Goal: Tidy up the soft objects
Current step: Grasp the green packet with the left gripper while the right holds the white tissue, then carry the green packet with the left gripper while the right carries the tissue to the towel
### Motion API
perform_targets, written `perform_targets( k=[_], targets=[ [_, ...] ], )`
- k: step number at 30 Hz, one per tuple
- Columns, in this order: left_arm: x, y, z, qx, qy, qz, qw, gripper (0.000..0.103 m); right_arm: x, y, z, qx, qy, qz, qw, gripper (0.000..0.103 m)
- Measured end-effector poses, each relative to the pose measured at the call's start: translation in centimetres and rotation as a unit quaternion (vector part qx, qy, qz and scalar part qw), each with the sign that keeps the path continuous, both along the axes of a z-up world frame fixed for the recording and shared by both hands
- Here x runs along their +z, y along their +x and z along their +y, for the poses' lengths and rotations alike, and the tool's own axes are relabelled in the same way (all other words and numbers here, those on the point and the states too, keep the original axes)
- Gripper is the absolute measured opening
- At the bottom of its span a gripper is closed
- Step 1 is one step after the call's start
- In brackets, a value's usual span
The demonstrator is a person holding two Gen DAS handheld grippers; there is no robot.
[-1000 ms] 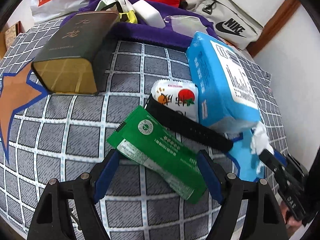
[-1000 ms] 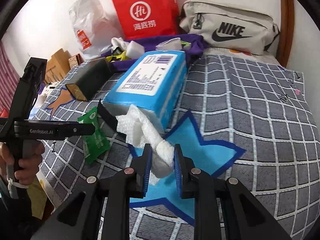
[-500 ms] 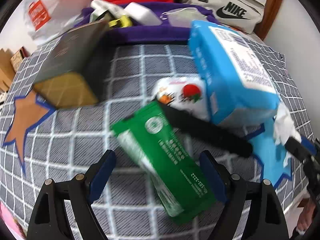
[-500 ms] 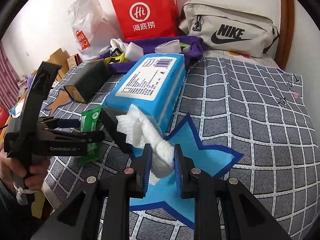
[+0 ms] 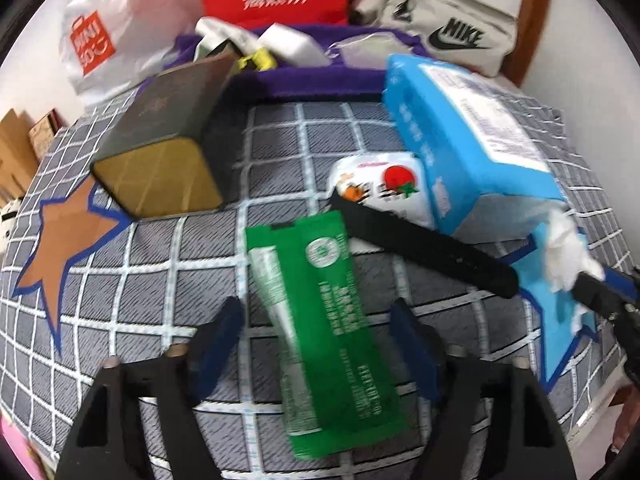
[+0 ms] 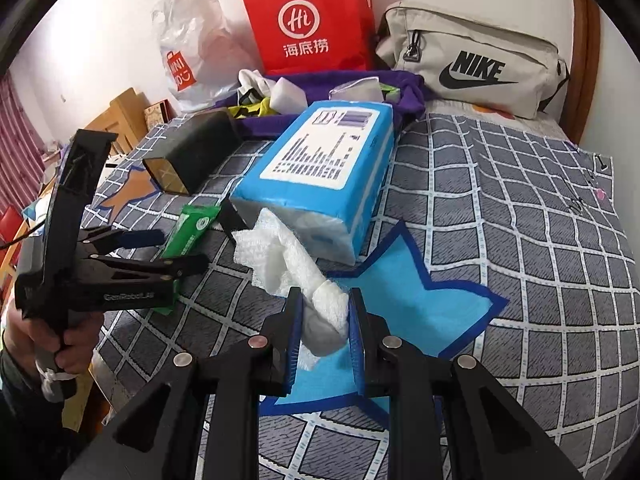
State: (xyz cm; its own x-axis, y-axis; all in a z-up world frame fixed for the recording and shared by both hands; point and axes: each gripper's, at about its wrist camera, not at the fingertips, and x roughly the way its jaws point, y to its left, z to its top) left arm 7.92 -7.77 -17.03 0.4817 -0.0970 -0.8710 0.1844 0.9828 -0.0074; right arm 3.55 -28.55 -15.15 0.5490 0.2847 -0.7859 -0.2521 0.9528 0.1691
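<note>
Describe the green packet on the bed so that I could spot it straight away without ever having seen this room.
Start at the big blue tissue pack lying on the grey checked bedspread. Just to its left, past a black strap, lies the green packet, long and flat, between the open fingers of the left gripper. It is the only green thing there, with a round white emblem near its top.

- A bed fills the room's middle, under a grey bedspread (image 6: 520, 216) with a white grid.
- Star patches sit on it: a blue star (image 6: 420, 308) near the front edge, a brown star (image 5: 68, 240) toward the left edge.
- A white wall (image 6: 120, 20) rises behind the far edge.
- A brown wooden headboard (image 6: 584, 60) curves up at the far right corner.
- Striped pink curtain (image 6: 16, 136) hangs at left.
- Pale wooden furniture (image 6: 124, 116) stands beside the bed.
</note>
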Motion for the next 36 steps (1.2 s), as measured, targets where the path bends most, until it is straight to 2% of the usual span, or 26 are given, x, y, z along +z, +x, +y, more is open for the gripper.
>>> perform_targets(
  k=[1,4,7,9,20,30,36],
  targets=[
    [0.2,0.0,0.0,-0.002,-0.001,-0.003,1.0000,0.044,-0.2,0.0,0.2,0.003,0.000,0.001,1.000,0.021],
    [0.5,0.2,1.0,0.000,-0.021,-0.002,0.9998,0.030,-0.8,0.1,0.9,0.010,0.000,0.009,1.000,0.021],
    [0.7,0.1,2.3,0.004,-0.056,0.011,0.9984,0.025,-1.4,0.2,1.8,0.014,-0.004,0.020,1.000,0.021],
    [1.0,-0.1,3.2,0.010,-0.072,0.013,0.9973,0.024,-1.4,0.1,2.2,0.017,-0.005,0.021,1.000,0.021],
    [4.0,-1.6,5.2,0.025,-0.075,-0.021,0.9967,0.024,2.0,-0.7,3.3,0.019,0.000,-0.009,1.000,0.021],
    [7.8,-1.2,7.2,0.038,-0.098,-0.046,0.9934,0.024,5.2,0.2,3.3,0.009,0.002,-0.038,0.999,0.021],
    [9.8,-0.5,7.9,0.044,-0.096,-0.063,0.9924,0.024,7.3,1.6,3.6,0.010,0.001,-0.056,0.998,0.021]
  ],
)
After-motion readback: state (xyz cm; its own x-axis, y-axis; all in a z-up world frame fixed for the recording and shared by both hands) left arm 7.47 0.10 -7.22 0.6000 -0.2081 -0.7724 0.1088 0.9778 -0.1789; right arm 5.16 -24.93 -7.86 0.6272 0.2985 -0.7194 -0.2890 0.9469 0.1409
